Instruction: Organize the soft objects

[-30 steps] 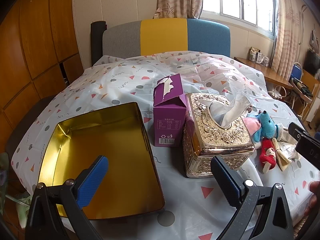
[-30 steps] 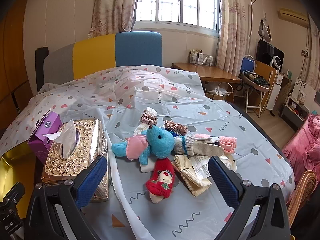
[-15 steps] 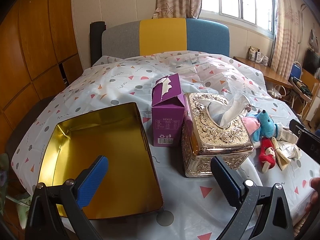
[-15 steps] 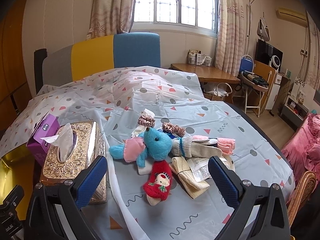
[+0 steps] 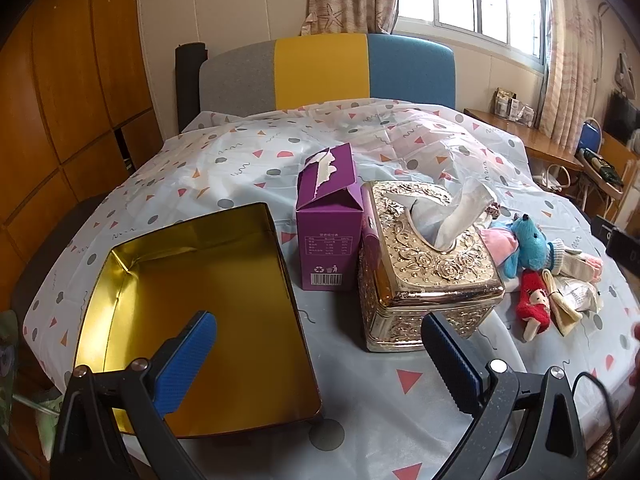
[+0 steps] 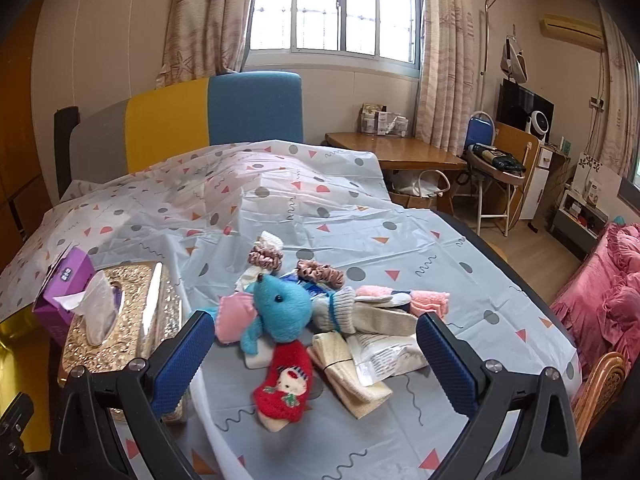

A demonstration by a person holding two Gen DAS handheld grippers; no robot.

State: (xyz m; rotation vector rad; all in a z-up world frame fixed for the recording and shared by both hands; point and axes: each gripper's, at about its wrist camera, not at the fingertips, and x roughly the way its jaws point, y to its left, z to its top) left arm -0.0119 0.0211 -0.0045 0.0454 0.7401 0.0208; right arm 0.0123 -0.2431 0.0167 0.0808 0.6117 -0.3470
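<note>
A pile of soft things lies on the patterned bed cover: a blue plush toy point(image 6: 280, 308) with pink ears, a red sock point(image 6: 285, 384) with a bear face, cream socks point(image 6: 348, 376), a grey-white sock point(image 6: 360, 316), pink cloth point(image 6: 428, 300) and two satin scrunchies point(image 6: 266, 258). My right gripper point(image 6: 310, 348) hangs open just in front of the pile, holding nothing. In the left wrist view the same blue toy point(image 5: 528, 246) and red sock point(image 5: 532, 304) lie at the right. My left gripper point(image 5: 320, 358) is open over the near edge of an empty gold tin tray point(image 5: 120, 280).
A gold embossed tissue box point(image 5: 424, 264) and a torn purple carton point(image 5: 326, 220) stand between the tray and the pile. A clear packet point(image 6: 384, 352) lies under the socks. The bed's right edge drops to the floor, with a desk point(image 6: 400, 156) and a chair point(image 6: 500, 176) beyond.
The right gripper has moved forward and lower toward the pile, which now sits bigger and nearer between its fingers. The left gripper has shifted only slightly. Both stay open.
</note>
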